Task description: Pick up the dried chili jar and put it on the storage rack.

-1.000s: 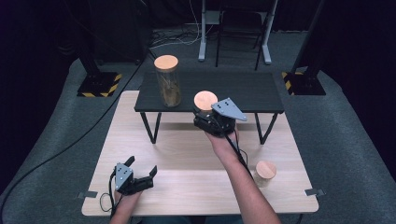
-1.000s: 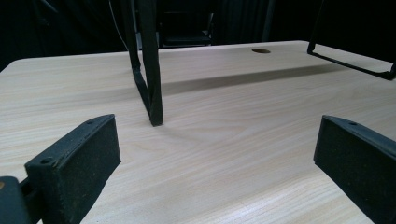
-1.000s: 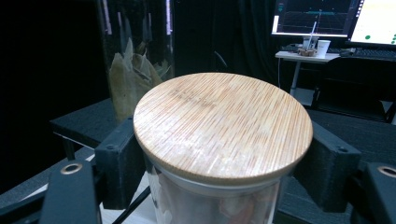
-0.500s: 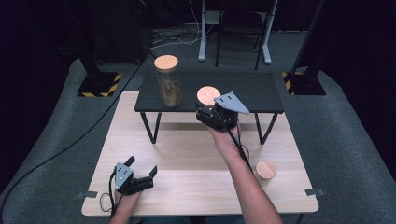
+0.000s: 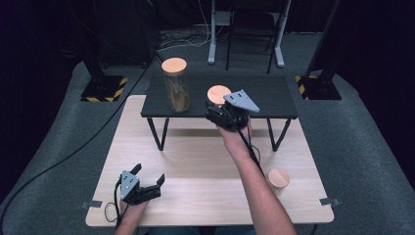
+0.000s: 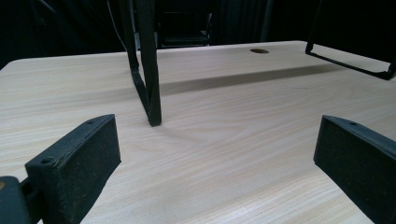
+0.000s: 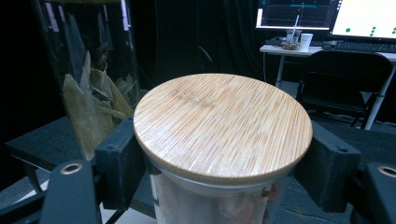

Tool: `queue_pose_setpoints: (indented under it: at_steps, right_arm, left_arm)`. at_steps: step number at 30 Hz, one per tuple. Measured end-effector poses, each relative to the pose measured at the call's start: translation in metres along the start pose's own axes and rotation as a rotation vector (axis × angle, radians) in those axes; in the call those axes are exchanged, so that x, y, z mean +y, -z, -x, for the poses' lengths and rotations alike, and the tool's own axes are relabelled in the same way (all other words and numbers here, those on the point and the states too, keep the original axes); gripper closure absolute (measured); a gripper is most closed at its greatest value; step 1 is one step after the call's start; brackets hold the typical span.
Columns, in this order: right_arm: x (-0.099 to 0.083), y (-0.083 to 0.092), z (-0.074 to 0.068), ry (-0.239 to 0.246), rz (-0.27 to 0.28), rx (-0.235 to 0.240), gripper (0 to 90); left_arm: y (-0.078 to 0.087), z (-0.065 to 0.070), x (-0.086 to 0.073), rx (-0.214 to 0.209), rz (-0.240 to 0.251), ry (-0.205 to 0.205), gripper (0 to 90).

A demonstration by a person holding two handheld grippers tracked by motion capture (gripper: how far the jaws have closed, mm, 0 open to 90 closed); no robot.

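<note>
Right gripper (image 5: 221,113) jaws clamped on a bamboo-lidded glass jar (image 7: 223,126) at the black shelf's (image 5: 274,93) front edge, tall jar (image 5: 175,85) at its 10 o'clock, left gripper (image 5: 147,185) jaws wide apart, holding nothing, low over the table (image 5: 205,166).

The right tongs (image 5: 219,111), clamped on a glass jar with a round bamboo lid (image 5: 218,94), have edged slightly further over the front edge of the black raised shelf (image 5: 274,93) since a second ago. The jar's lid now sits a little deeper over the shelf, closer to the tall lidded glass jar (image 5: 175,85).
</note>
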State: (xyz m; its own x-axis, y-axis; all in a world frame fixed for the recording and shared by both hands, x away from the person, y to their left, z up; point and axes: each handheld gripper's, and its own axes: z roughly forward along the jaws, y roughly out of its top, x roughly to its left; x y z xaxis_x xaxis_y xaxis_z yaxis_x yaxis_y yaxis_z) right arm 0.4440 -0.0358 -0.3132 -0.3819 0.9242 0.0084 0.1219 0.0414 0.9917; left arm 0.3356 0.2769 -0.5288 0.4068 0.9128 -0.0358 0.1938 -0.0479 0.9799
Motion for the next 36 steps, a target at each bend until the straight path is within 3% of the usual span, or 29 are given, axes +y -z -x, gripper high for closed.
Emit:
queue_pose_setpoints:
  at_steps: [18,23,36]
  right_arm:
    - [0.009,-0.027,-0.001,-0.014,-0.012,-0.025,24.4]
    - [0.008,-0.033,-0.002,0.001,-0.014,-0.040,24.5]
    - [0.005,-0.043,0.006,-0.014,-0.040,-0.060,24.4]
  left_arm:
    - [-0.001,-0.002,0.000,0.006,0.001,0.017,0.1]
    - [-0.001,-0.001,0.000,0.002,0.002,0.012,0.1]
    - [0.000,-0.001,0.000,-0.003,0.002,0.014,0.1]
